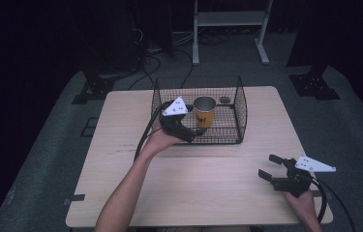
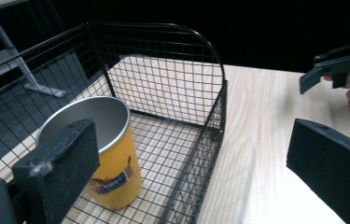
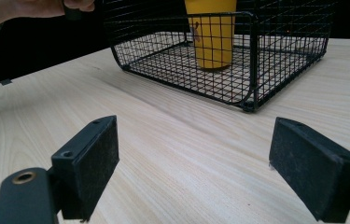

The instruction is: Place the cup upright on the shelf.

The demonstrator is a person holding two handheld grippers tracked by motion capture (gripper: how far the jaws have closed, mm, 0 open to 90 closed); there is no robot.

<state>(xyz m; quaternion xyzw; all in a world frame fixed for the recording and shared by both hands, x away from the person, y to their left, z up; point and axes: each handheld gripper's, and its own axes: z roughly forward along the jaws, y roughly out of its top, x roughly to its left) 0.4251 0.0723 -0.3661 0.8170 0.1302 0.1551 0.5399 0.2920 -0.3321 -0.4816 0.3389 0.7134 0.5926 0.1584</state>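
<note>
A yellow cup (image 1: 204,113) with a metal inside stands upright in a black wire basket (image 1: 240,112) at the back middle of the table. My left gripper (image 1: 197,133) is open at the basket's near left corner. In the left gripper view one jaw is beside the cup (image 2: 114,163) inside the basket (image 2: 200,140) and the other is over the table outside it. My right gripper (image 1: 269,166) rests open at the table's front right, nothing between its jaws. It faces the basket (image 3: 252,70) and the cup (image 3: 210,32).
The light wooden table (image 1: 193,193) has bare room in front of the basket. A small dark round thing (image 1: 224,100) lies at the basket's back right. Dark floor, cables and a white frame (image 1: 227,19) lie beyond the table.
</note>
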